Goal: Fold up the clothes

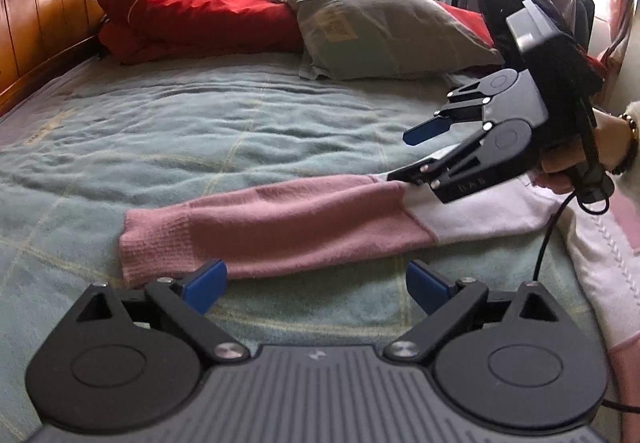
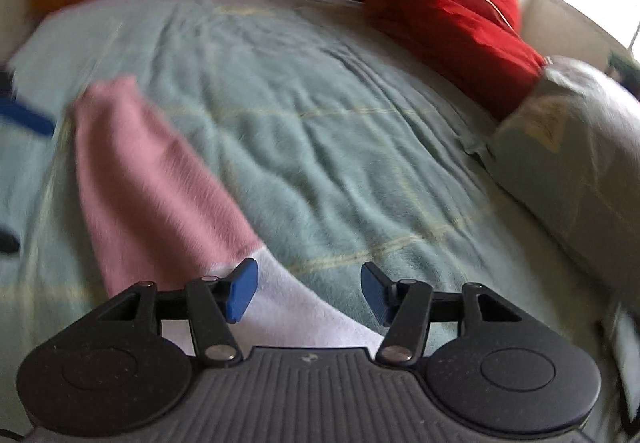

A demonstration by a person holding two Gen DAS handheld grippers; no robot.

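I count one pink-and-white sweater [image 1: 280, 219] on the bed [image 1: 200, 131], with a single sleeve stretched across the blanket. At the far edge of the bed I see one red quilt [image 1: 180, 11], folded, and one grey pillow [image 1: 372, 23] beside it. I have two grippers in view: the left gripper [image 1: 316, 283] and the right gripper [image 2: 308, 291], each with two blue-tipped fingers.

Home bedroom: bed [image 1: 240, 115] w/ pillow [image 1: 384, 23], wood headboard [image 1: 48, 3].
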